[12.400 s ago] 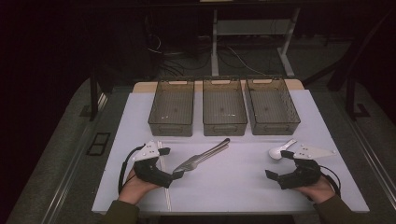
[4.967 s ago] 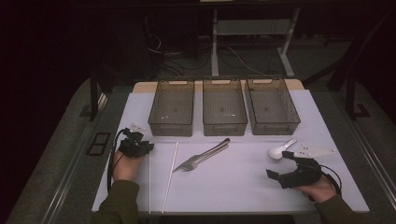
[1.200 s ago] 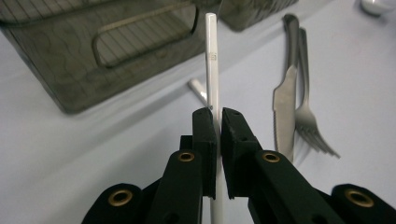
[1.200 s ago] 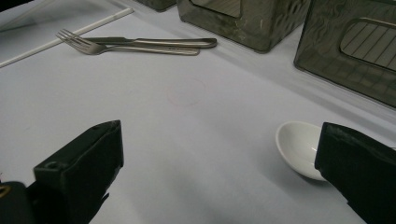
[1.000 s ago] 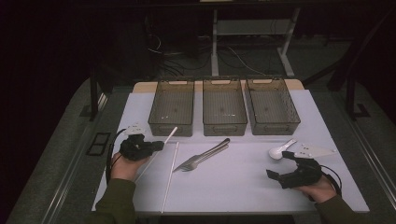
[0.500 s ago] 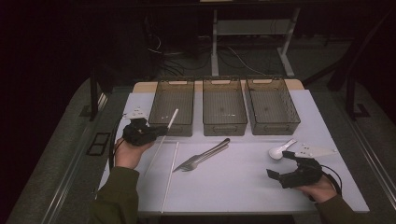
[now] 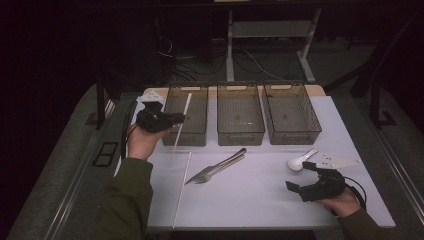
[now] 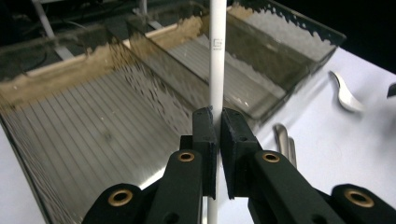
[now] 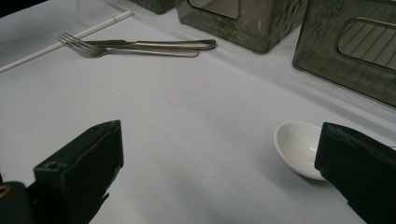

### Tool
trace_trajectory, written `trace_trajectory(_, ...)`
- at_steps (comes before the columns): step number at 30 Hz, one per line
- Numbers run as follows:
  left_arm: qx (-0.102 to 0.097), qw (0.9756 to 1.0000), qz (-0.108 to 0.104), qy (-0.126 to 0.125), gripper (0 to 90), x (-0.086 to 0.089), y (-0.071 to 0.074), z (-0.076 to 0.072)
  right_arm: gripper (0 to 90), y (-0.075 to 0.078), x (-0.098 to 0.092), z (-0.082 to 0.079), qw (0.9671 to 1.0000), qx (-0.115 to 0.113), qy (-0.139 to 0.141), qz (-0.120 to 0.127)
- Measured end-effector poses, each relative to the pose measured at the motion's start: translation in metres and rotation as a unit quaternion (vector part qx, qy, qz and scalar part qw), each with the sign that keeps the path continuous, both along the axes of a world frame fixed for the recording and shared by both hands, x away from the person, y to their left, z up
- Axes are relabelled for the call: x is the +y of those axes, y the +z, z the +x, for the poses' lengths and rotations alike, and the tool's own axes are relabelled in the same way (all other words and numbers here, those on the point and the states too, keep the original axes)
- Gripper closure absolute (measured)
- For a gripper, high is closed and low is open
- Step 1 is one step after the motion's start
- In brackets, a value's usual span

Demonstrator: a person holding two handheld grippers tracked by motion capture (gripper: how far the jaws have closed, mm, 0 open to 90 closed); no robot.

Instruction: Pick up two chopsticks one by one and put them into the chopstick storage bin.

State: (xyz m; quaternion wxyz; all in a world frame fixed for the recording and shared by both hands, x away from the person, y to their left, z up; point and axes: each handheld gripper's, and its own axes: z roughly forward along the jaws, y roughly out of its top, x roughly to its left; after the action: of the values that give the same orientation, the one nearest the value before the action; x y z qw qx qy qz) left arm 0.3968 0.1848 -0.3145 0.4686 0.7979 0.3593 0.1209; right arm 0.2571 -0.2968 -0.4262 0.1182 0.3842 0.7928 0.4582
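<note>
My left gripper [image 7: 178, 119] is shut on a long white straw [image 7: 186, 107] and holds it in the air, tilted, at the front of the left bin [image 7: 186, 131]. In the left gripper view the jaws pinch the straw [image 8: 217, 56] with that bin [image 8: 70, 140] behind it. A second white straw [image 7: 182, 187] lies on the white table [image 7: 250, 200]. My right gripper [image 7: 299, 175] rests near the front right, open, just short of a white spoon [image 7: 301, 161]. In the right gripper view the spoon's bowl [image 9: 299, 147] sits by the right jaw of the right gripper [image 9: 219, 158].
Three smoky clear bins stand in a row at the back: left, middle [image 7: 240, 114] and right [image 7: 291, 112]. A metal fork and knife [image 7: 216, 169] lie together mid-table, and appear as fork [image 9: 93, 49] and knife [image 9: 163, 44] in the right gripper view. Dark floor surrounds the table.
My left gripper has lifted the straw off the table and carried it up and away, to the front of the left bin. The right gripper has stayed put.
</note>
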Motion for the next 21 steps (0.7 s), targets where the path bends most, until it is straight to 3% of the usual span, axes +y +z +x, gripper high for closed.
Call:
trace_trajectory(13, -0.040, 0.9992, 0.006, 0.005, 84.2, -0.002, 0.065, 0.037, 1.1, 0.000, -0.001, 0.000, 1.0000, 0.001, -0.001, 0.001)
trace_trajectory(16, -0.048, 0.9988, 0.004, 0.008, 84.2, -0.001, 0.072, 0.046, 1.1, 0.000, -0.001, 0.000, 1.0000, 0.001, -0.001, 0.001)
trace_trajectory(21, -0.063, 0.9976, 0.018, 0.022, 84.2, 0.000, 0.070, 0.059, 1.1, 0.000, -0.002, 0.000, 1.0000, 0.001, -0.002, 0.003)
